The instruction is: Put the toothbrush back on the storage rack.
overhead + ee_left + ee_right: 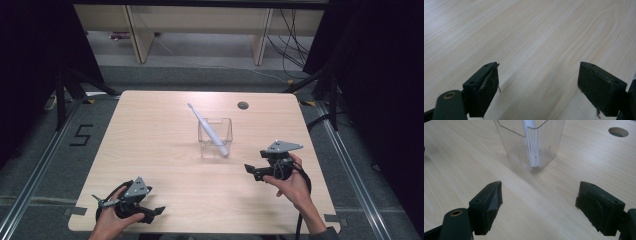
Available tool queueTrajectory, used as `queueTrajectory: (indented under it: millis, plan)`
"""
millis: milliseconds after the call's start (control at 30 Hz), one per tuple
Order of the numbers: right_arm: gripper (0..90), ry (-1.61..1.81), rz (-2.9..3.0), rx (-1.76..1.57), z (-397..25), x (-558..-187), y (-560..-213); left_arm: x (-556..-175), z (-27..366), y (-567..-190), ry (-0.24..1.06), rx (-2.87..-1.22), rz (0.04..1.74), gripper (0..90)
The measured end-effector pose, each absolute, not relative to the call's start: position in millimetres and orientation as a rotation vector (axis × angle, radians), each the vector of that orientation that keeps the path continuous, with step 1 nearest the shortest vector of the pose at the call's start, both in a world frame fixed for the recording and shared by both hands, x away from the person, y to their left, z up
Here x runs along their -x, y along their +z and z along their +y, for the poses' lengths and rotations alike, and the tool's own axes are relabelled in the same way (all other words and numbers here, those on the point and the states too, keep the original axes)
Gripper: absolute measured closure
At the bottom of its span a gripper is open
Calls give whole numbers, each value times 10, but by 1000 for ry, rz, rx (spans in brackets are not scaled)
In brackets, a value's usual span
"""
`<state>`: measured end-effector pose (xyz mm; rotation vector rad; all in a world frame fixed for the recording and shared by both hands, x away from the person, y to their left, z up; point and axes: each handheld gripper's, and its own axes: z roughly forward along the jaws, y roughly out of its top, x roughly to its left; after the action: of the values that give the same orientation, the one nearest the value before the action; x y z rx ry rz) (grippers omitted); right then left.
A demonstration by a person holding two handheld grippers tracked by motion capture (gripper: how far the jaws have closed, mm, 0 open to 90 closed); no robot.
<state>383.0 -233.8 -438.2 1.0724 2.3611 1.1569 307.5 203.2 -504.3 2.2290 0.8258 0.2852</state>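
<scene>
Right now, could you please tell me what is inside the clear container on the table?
A white toothbrush stands tilted in the clear container, its top leaning out over the rim. Ribbed walls blur its lower end, so I cannot tell whether anything else sits at the bottom.

Even overhead light, soft shadows, dark surroundings, slightly blurred close-ups
</scene>
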Motion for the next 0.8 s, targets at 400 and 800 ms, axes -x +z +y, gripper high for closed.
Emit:
queueTrajectory:
  millis: [400, 800]
  plan:
    - [209, 1157, 2374, -1094, -2358, -3745, -4503, -3069, 2024, -5045, 274, -2220, 831, 168]
    - [210, 1148, 2370, -1148, -2420, -3659, -4590, -3072, 2031, -5042, 281, -2230, 825, 168]
